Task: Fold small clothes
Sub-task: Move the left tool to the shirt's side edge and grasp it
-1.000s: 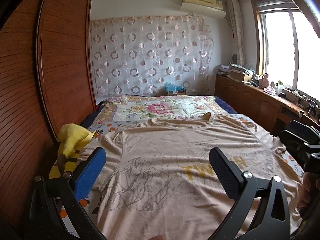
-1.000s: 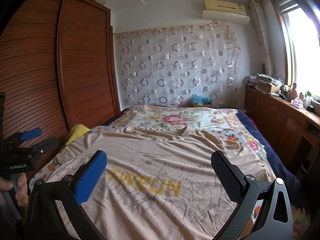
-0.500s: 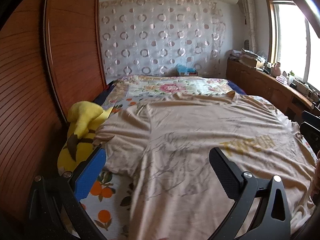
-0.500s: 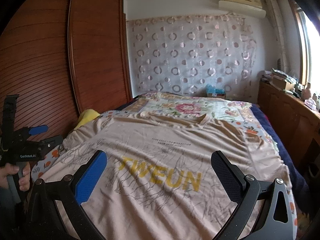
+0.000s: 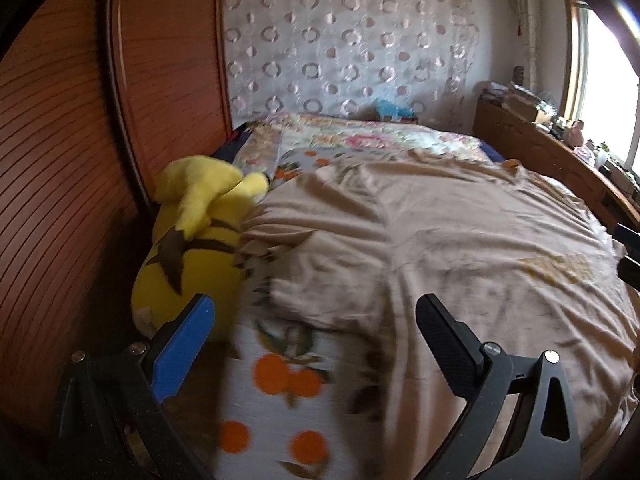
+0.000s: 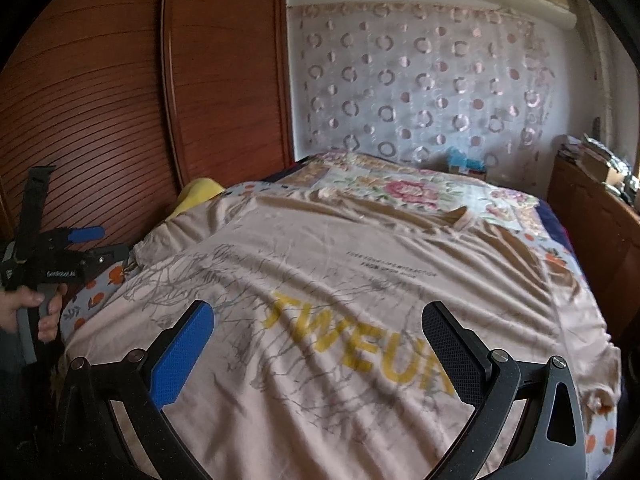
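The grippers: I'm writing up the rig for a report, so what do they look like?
Both match: the left gripper and right gripper have black angular frames with silver screws, one finger padded blue, the other textured black. The right-wrist view shows white lettering on the left gripper's body and a grey handle.

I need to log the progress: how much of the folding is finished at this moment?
Done: the beige T-shirt lies spread flat on the bed, print up. In hand: nothing; the left gripper is open near the shirt's sleeve beside the yellow plush toy, and the right gripper is open above the print. Left: every fold.
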Action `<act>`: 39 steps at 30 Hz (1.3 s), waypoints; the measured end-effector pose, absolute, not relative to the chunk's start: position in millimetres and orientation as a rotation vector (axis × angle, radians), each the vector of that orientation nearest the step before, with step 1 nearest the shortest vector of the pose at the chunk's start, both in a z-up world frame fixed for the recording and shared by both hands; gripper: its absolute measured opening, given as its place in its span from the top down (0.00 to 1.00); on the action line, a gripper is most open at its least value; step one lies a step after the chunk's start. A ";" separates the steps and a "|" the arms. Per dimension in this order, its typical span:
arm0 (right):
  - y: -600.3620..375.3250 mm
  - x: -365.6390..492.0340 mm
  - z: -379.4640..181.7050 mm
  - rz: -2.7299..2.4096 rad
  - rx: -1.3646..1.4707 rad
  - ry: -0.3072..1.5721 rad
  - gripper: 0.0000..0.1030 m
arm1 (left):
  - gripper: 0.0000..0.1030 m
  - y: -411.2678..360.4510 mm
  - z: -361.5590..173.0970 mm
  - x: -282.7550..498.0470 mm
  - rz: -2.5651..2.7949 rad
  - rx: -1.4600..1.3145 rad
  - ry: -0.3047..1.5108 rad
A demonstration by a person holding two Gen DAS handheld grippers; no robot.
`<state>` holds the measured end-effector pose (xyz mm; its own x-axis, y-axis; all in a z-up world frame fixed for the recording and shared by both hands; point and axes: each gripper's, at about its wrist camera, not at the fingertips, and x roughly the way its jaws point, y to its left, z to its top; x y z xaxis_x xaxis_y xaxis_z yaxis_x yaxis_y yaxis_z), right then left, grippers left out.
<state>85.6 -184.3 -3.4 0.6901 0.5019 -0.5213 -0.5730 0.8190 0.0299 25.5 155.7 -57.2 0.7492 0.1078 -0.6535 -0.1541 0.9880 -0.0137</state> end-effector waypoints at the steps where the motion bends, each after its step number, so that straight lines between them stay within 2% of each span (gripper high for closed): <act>1: -184.1 88.5 -2.1 0.613 -0.145 0.547 0.00 | 0.02 163.0 -59.0 28.9 0.153 -0.069 0.721; 6: -178.2 94.6 -0.8 0.650 -0.172 0.554 0.00 | 0.03 191.0 -66.3 46.9 0.175 -0.061 0.764; 12: -167.2 102.2 -0.1 0.698 -0.193 0.569 0.00 | 0.14 204.1 -74.3 73.1 0.120 -0.071 0.817; 16: -160.9 105.4 -2.5 0.720 -0.208 0.586 0.00 | 0.26 213.2 -79.8 94.0 0.099 -0.104 0.864; 17: -159.5 106.0 -2.5 0.725 -0.210 0.588 0.00 | 0.33 215.5 -80.0 98.1 0.097 -0.111 0.874; 19: -156.7 106.3 -2.1 0.737 -0.218 0.592 0.00 | 0.41 219.5 -82.0 106.1 0.079 -0.137 0.893; 23: -151.8 102.7 -1.6 0.757 -0.227 0.594 0.00 | 0.47 226.3 -81.2 117.1 0.062 -0.183 0.905; 27: -153.8 97.5 -5.3 0.768 -0.232 0.603 0.00 | 0.58 230.2 -87.2 127.4 0.047 -0.209 0.936; 29: -157.4 93.5 -5.5 0.768 -0.238 0.604 0.00 | 0.75 230.6 -87.5 127.6 0.019 -0.229 0.932; 33: -163.2 87.8 -4.7 0.760 -0.235 0.604 0.00 | 0.92 222.0 -81.4 123.9 0.050 -0.158 0.916; 39: -174.9 85.9 -3.5 0.750 -0.202 0.607 0.00 | 0.94 204.4 -56.1 117.6 0.039 -0.083 0.860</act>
<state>85.9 -174.9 -3.5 0.5713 0.5776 -0.5831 -0.6904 0.7223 0.0390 117.5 204.4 -56.1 0.6522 0.0006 -0.7581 -0.0676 0.9961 -0.0575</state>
